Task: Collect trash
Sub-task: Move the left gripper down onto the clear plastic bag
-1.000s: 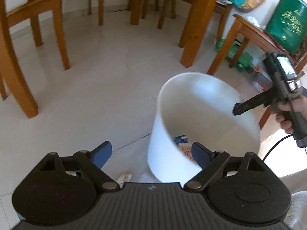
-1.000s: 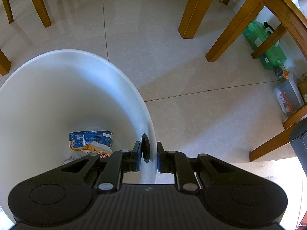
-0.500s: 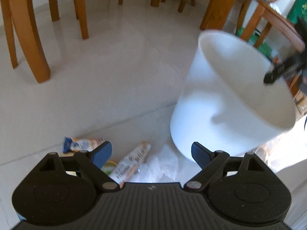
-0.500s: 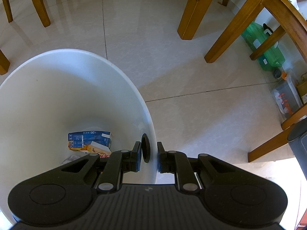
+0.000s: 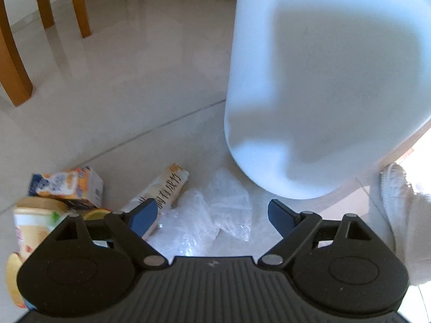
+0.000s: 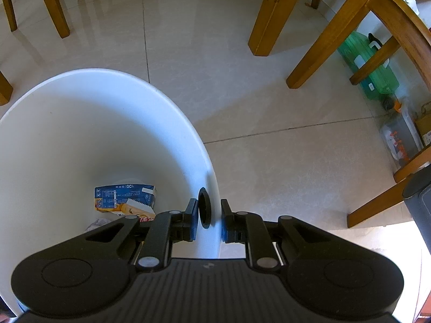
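- Left hand-held gripper (image 5: pixel 212 214) dropped low, jaws apart over clear plastic wrap (image 5: pixel 212 215) on the floor, beside the bin.
- Right hand-held gripper (image 6: pixel 208 219) unmoved, clamped on white bin (image 6: pixel 80 123) rim.
- Next pickup looks close.

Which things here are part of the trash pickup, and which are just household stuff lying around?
Job:
- white bin, rim clamped by right hand-held gripper
- clear plastic wrap
- snack wrapper
- small carton
- cup
- left hand-held gripper, open

Lying about:
- green bottles
- chair legs
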Demonstrator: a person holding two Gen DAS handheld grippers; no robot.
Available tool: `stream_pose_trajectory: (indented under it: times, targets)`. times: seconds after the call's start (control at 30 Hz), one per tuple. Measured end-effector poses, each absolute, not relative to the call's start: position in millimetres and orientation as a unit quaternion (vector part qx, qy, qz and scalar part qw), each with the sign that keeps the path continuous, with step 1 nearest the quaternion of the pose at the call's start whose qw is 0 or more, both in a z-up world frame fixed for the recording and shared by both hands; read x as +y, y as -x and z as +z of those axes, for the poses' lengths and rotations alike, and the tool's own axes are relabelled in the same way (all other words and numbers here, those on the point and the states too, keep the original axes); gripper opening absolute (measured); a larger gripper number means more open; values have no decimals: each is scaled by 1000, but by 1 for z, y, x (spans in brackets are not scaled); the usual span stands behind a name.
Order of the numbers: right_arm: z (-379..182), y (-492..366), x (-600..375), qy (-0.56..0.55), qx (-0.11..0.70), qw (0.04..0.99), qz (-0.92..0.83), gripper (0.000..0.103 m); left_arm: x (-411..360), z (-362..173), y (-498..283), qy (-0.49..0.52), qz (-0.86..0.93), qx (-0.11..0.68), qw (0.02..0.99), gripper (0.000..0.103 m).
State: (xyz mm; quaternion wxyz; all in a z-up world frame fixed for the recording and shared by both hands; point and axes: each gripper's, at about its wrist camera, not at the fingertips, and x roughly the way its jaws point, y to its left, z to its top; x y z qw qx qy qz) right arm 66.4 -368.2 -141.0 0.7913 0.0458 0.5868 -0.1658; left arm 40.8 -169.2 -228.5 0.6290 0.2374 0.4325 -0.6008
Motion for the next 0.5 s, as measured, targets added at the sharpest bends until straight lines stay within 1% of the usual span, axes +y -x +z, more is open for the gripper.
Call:
stream_pose_trajectory:
  times: [0.27,0.43,0.5]
  targets:
    - [-142,-65,-367,-46,586,792,-167,19,-175,-254,-30,-255,-595,446,617,89]
    - [-141,-65,-368,-47,586,792,-167,19,-171,-256,-24,-252,-618,479,570,89]
    - [-141,-65,-368,-47,586,792,-167,19,-172,-257,-20,-273,-625,465,565,89]
